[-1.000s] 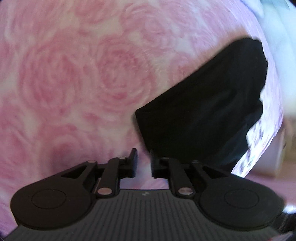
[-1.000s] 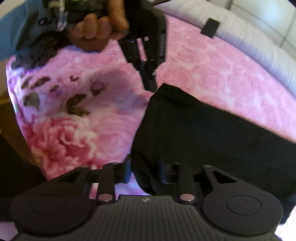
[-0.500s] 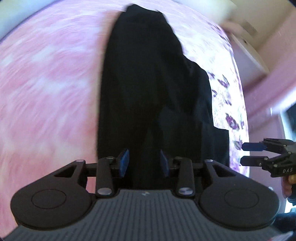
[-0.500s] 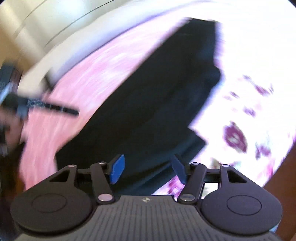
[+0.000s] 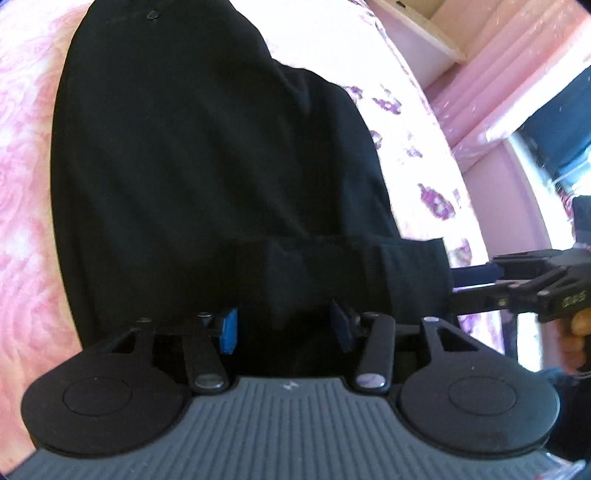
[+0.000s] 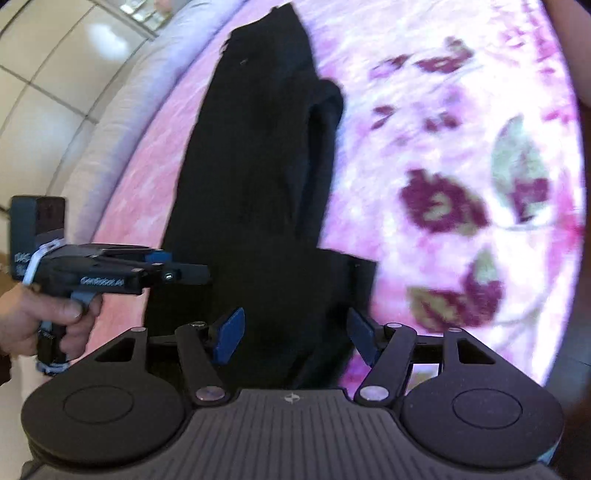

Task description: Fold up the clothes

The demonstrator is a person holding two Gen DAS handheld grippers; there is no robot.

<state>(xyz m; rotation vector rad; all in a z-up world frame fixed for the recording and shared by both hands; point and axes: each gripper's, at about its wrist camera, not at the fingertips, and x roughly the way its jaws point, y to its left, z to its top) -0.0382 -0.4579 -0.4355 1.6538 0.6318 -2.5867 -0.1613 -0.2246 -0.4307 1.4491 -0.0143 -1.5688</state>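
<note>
A black garment lies in a long folded strip on the pink rose-patterned bedspread; it also shows in the right wrist view. My left gripper is open, its blue pads on either side of the garment's near end, low over the cloth. My right gripper is open over the same near end. The right gripper shows in the left wrist view at the garment's right edge. The left gripper shows in the right wrist view at its left edge.
The bedspread carries purple flower prints on the right side. A white padded bed edge and tiled wall lie beyond. A pink wall and a pale shelf stand past the bed.
Both grippers swung round to the garment's near end. The right gripper, shut on cloth a second ago, has let go and opened; the left has opened wider.
</note>
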